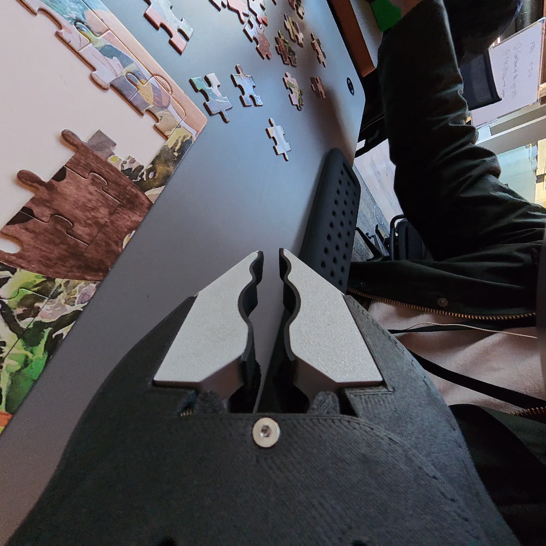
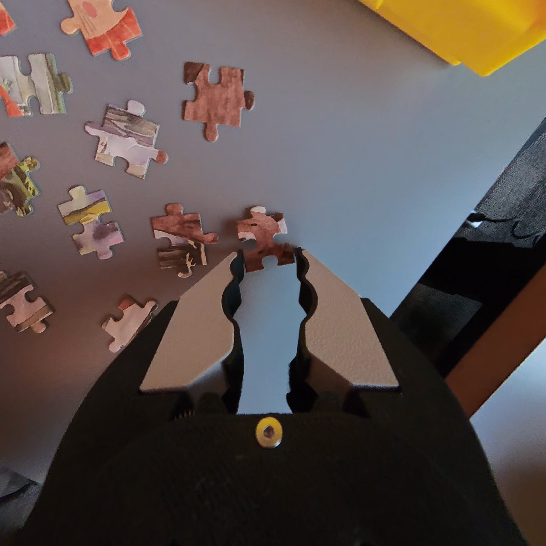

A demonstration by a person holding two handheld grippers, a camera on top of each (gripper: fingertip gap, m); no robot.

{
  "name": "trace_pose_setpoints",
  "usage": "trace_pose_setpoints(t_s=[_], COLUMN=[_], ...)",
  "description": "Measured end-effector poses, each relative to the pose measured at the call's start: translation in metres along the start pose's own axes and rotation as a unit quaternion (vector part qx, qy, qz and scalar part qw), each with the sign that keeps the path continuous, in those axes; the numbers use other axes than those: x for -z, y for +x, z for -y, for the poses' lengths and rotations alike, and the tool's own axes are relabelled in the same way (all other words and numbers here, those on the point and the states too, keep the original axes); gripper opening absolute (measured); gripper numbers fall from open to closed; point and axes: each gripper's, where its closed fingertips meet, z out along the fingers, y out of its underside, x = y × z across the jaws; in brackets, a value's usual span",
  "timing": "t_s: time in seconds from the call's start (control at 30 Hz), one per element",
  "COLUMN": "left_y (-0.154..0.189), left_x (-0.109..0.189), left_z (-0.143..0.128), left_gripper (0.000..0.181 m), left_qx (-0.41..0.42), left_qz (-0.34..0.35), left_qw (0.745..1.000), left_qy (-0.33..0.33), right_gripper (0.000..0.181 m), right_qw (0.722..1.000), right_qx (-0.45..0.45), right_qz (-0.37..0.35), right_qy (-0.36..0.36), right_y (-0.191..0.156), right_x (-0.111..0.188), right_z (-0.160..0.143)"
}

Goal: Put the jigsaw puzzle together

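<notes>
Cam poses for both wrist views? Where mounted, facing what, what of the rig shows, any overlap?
Left wrist view: on the left gripper, low over the grey table, facing the half-built puzzle, loose pieces and a person's dark sleeve.
Right wrist view: on the right gripper, looking down at a brown piece between its fingertips; yellow bin beyond.
Shared: the table and scattered pieces.

Left claw (image 1: 271, 256) nearly closed, empty; right claw (image 2: 268, 253) pinching at its tips.

Handwriting on a white sheet (image 1: 515, 75), far right, left wrist view. Too small to read. No other text.
</notes>
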Motion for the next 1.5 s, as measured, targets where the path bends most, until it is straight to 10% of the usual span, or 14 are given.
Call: trace_pose_setpoints(t_s=[0.2,0.4,0.63,0.97,1.17,1.5], left_y=[0.006,0.027,0.089,-0.041,-0.044,-0.041], left_x=[0.013,0.078,0.138,0.149,0.15,0.206], left_z=[0.016,0.087,0.178,0.17,0.172,0.165], left_gripper=[0.003,0.011,0.022,0.041,0.042,0.04], left_qx=[-0.024,-0.15,-0.237,-0.237,-0.24,-0.22], left_qz=[-0.001,0.065,0.058,0.277,0.285,0.267], left_qw=[0.998,0.949,0.879,0.799,0.807,0.805], left_qy=[0.053,0.268,0.41,0.478,0.458,0.482], right_gripper=[0.051,0.052,0.06,0.045,0.061,0.037], right_qw=[0.999,0.918,0.955,0.945,0.954,0.963], right_qx=[-0.002,0.13,0.119,0.21,0.225,0.17], right_qz=[-0.034,-0.1,0.009,0.083,0.059,0.109], right_qy=[0.037,0.362,0.271,0.236,0.191,0.18], right_y=[0.0,-0.118,-0.197,-0.227,-0.216,-0.216], right_x=[0.02,0.094,0.004,-0.084,-0.114,-0.121], right_z=[0.016,0.187,0.296,0.307,0.299,0.293])
